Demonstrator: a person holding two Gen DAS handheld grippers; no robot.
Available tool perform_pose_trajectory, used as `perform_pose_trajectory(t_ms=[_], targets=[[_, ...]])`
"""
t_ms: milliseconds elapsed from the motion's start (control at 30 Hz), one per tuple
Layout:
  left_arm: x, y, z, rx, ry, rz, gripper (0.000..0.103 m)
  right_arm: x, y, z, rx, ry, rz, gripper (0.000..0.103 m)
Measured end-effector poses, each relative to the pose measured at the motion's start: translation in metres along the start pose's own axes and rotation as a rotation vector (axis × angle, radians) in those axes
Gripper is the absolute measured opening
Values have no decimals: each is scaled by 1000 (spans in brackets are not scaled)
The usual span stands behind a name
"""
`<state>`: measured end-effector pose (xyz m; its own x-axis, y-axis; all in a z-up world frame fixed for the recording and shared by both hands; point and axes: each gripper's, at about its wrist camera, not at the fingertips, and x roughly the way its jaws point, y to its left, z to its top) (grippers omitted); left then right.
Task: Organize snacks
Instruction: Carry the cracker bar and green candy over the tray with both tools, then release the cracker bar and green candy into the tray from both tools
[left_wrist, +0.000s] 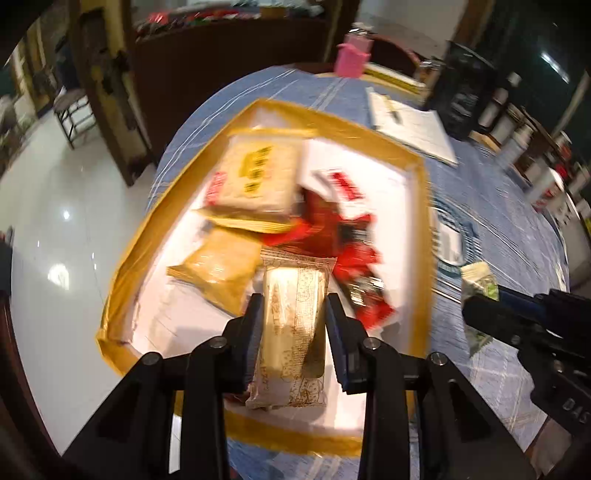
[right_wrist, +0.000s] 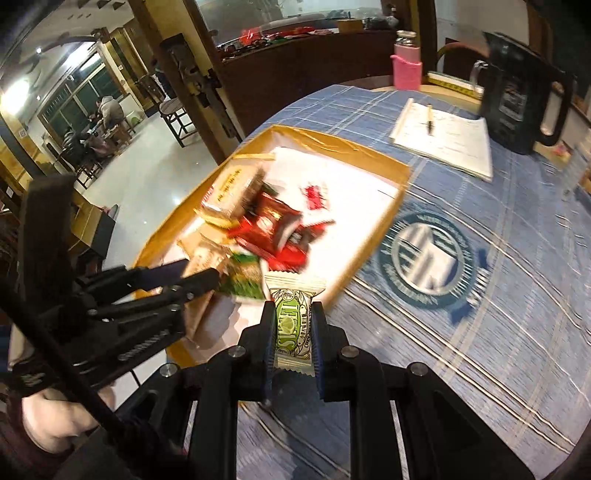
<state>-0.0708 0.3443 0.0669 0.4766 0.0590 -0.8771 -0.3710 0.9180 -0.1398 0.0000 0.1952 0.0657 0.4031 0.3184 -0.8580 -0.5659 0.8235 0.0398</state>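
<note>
A shallow gold-rimmed box (left_wrist: 332, 118) (right_wrist: 369, 151) with a white floor lies on the blue checked tablecloth and holds several snack packets: a large tan cracker pack (left_wrist: 258, 173), a gold packet (left_wrist: 218, 269) and red packets (left_wrist: 332, 229) (right_wrist: 273, 229). My left gripper (left_wrist: 293, 299) is shut on a long beige patterned snack bar (left_wrist: 291, 332) above the box's near side. My right gripper (right_wrist: 293, 308) is shut on a small green-and-white snack packet (right_wrist: 293, 325) at the box's near right corner. In the left wrist view, that packet (left_wrist: 476, 280) and the right gripper (left_wrist: 517, 317) show at right.
A notepad with a pen (right_wrist: 443, 136), a black jug (right_wrist: 521, 92) and a pink bottle (right_wrist: 406, 62) stand at the table's far side. A round printed emblem (right_wrist: 428, 258) marks the cloth right of the box. White floor and wooden furniture lie to the left.
</note>
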Motion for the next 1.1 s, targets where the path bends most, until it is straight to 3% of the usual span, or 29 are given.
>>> perform_pose_trajectory(t_ms=[133,367,600,733,867,1000,1067,1100], targets=[[13,22,7,-42,13,0,35,30,15,17,-13,28,-4,16],[13,28,11,-44,13,-82,40,63,25,25,-16,80,-7,16],[9,37,10,-132,33,-178,48,64,29,22,5,99,21,19],[-2,36,5,-151,19,-182,52,60,26,20,22,93,48,21],[-30,24,-3,-117,-56,-110,52,46,23,16,31,59,66,22],[-83,-7,-20,-35,-255,73,55,18,20,4,13,8,74,23],[-107,-19,-29,-21,-345,162,76,1,17,-8,4,-20,70,25],[-124,-28,-35,-25,-402,219,82,-8,15,-14,2,-30,73,26]])
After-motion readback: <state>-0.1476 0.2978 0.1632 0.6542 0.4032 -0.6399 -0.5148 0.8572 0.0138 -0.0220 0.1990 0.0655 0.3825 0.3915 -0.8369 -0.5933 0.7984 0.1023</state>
